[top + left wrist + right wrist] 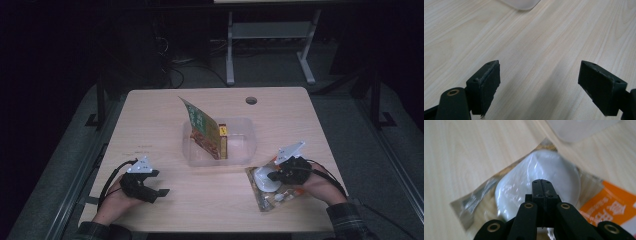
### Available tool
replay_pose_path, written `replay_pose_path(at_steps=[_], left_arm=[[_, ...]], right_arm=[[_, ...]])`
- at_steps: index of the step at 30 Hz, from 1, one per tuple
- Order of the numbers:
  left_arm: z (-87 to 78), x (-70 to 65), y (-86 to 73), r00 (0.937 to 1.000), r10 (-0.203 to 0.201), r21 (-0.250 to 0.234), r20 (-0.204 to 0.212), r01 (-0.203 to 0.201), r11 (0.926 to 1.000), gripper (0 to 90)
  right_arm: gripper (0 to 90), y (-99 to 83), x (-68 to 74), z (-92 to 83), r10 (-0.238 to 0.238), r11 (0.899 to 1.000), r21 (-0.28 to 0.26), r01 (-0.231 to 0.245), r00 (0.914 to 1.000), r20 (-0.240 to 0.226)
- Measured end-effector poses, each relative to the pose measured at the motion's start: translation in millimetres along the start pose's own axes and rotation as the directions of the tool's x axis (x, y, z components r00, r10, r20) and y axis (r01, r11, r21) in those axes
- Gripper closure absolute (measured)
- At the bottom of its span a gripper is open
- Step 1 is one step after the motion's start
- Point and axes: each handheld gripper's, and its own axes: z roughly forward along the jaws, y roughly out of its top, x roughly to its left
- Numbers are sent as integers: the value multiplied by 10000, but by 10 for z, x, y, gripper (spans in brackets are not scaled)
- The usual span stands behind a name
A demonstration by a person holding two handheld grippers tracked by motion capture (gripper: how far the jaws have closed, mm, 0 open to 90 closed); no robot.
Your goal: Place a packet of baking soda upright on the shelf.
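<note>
Right gripper (274, 176): on the near right of the table, over a clear packet; in the right gripper view its jaws (541, 185) are pressed together, pad against pad, with no gap between them.
Grip: the closed tips lie against the packet's film over the white bun; whether any film is pinched between them cannot be told from this angle.
Bun packet (267, 187): flat on the wooden table (150, 120), near right, just in front of the container's near right corner; a round white bun (524, 187) shows through the plastic, with an orange printed label (614, 205) beside it.
Left gripper (157, 192): low over the near left of the table, well apart from the packet; its jaws stand wide open with bare wood between them (539, 82).
Clear plastic container (245, 150): mid-table, holding a green and brown pouch (202, 127) that leans upright and a narrow yellow and brown box (223, 142) just beside it.
Person: hands and plaid sleeves (350, 220) at the near edge.
</note>
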Motion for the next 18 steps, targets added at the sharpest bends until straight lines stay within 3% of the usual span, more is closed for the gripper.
replay_pose_path(at_steps=[4,11,18], left_arm=[[8,-11,9,10000,24,-49,-7,-24,10000,173],[16,-14,13,10000,46,33,26,-46,10000,173],[10,-11,12,10000,50,-8,35,-50,10000,173]], right_arm=[[900,-16,32,48,-128,9999,-13,127,9991,-400],[900,117,112,171,-907,9957,-291,884,9918,-895],[899,291,313,299,-1379,9900,-424,1343,9855,-988]])
